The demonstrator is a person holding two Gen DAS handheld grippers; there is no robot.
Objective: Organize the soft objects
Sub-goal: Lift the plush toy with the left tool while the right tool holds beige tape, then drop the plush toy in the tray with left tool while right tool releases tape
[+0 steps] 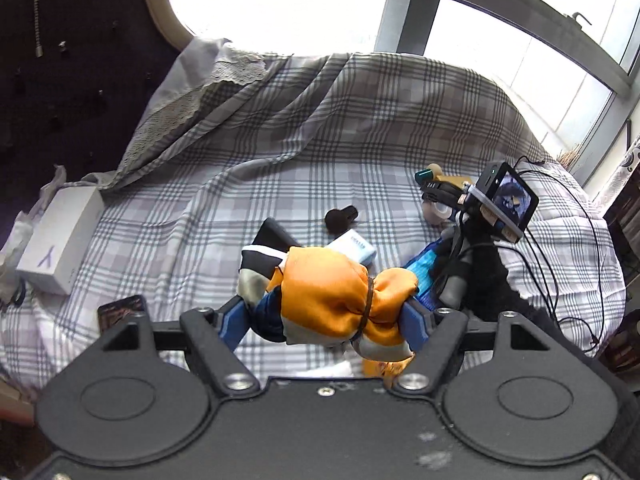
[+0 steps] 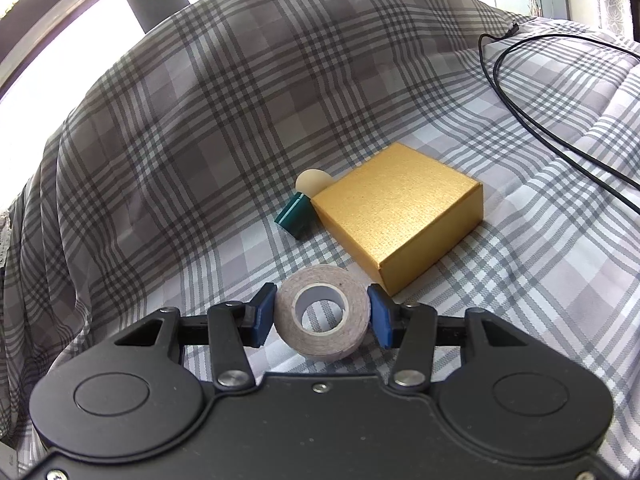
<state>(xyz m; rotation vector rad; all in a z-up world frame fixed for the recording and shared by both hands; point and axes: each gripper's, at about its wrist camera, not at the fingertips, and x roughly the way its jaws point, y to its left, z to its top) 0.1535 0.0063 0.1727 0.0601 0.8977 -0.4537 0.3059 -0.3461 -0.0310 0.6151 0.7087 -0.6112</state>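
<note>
The left hand-held gripper grasps the knotted orange satin cloth bundle, lifted above the grey-checked bed sheet. To its right, the right hand-held gripper clamps a grey tape roll on that sheet; judged here, the sorting is only partly done, with the bundle unplaced.

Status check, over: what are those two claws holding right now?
Left gripper clamped on orange cloth bundle, lifted. Right gripper around tape roll on bed. Gold box close ahead.

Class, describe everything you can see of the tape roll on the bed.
The tape roll is a greyish-beige ring with a white inner core and an open centre. It looks like paper or cloth tape. It rests tilted on the checked sheet, between the blue pads of the right tongs, near a gold box.
</note>
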